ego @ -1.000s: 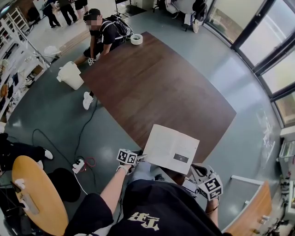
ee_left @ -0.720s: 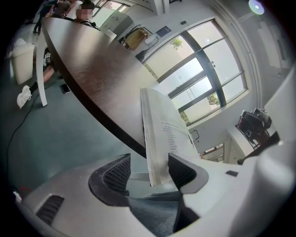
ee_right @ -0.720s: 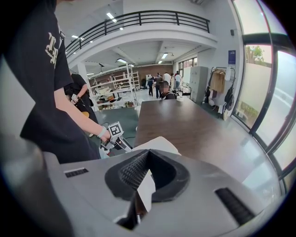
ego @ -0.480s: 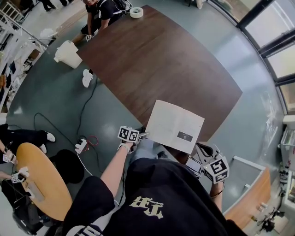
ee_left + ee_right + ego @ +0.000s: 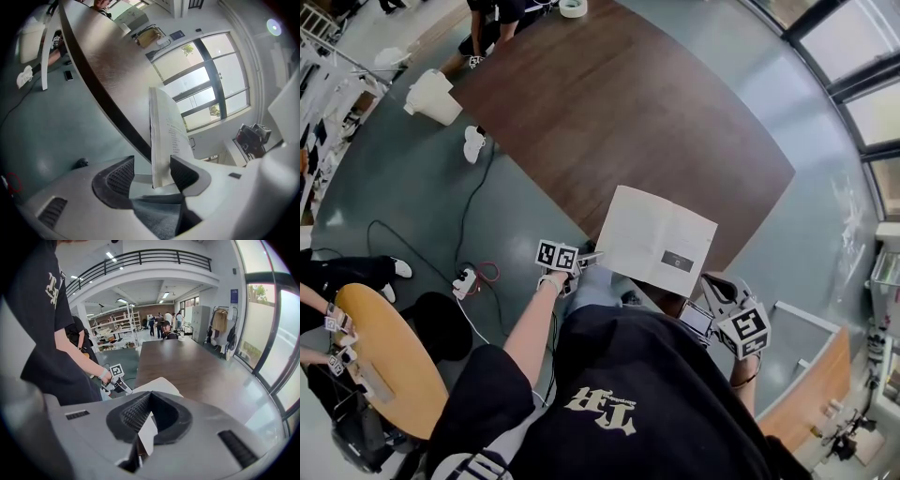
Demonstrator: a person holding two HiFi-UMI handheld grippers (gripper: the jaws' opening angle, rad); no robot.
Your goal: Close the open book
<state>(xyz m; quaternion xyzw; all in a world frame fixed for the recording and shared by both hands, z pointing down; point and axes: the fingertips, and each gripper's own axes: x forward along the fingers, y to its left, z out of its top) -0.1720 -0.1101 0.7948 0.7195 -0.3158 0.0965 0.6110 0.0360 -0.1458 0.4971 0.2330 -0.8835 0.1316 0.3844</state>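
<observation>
Brown table (image 5: pixel 609 103) ahead of me. Book (image 5: pixel 656 241) over its near edge, pale side up. My right gripper (image 5: pixel 149 417) clenched on book's corner. My left gripper (image 5: pixel 152 174) spread, book's edge between jaws, seemingly touching one pad only.

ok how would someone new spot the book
Start at the large dark wooden table. At its near edge, between the left gripper and right gripper, is the book: a pale rectangle with one small dark label, far from the tape roll.
</observation>
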